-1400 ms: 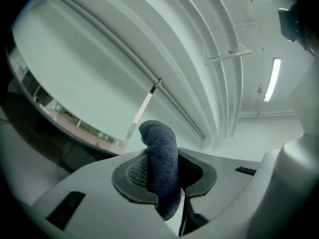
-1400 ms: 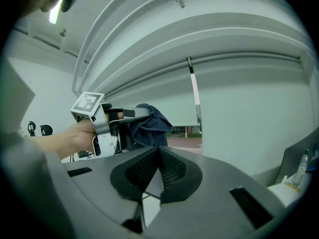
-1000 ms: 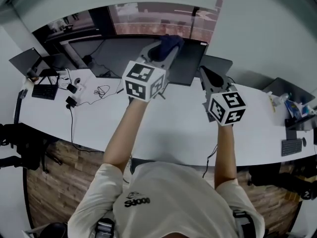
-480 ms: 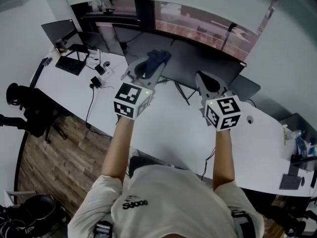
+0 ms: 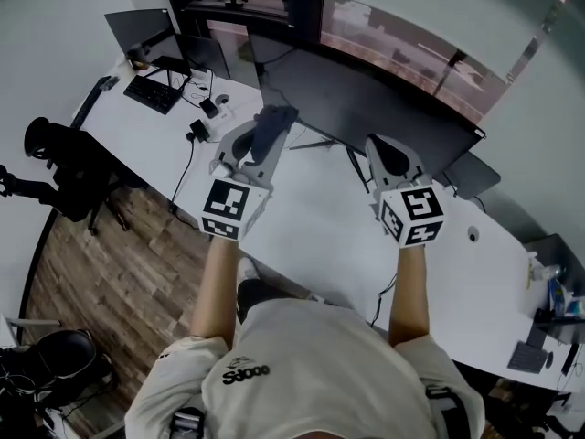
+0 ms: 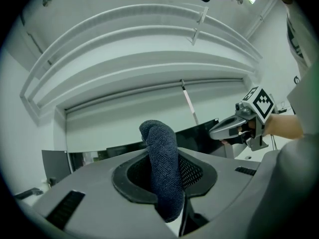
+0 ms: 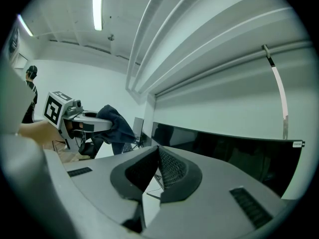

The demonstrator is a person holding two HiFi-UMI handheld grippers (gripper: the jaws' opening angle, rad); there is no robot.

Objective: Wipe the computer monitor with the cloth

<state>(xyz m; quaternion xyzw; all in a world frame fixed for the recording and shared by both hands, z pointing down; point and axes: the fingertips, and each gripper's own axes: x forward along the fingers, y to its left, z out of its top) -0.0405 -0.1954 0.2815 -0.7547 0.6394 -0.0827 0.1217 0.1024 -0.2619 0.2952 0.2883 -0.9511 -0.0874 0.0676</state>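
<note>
Cloth (image 5: 275, 120) lower than before, L gripper (image 5: 265, 132) pinching it, R gripper (image 5: 380, 146) closed empty, white desk (image 5: 311, 231)

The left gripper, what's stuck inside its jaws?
A dark cloth is pinched between the left gripper's jaws, poking up past them. Its lower end is hidden behind the jaws.

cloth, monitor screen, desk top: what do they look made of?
Cloth: dark blue knit or terry-like fabric, matte; its nubby looped texture and soft fold show this.
Monitor: dark, smooth, slightly glossy panel with faint reflections in the right gripper view. Could be glass or plastic, I can't tell which.
Desk: white, smooth, matte top, likely laminate; no grain is visible.
</note>
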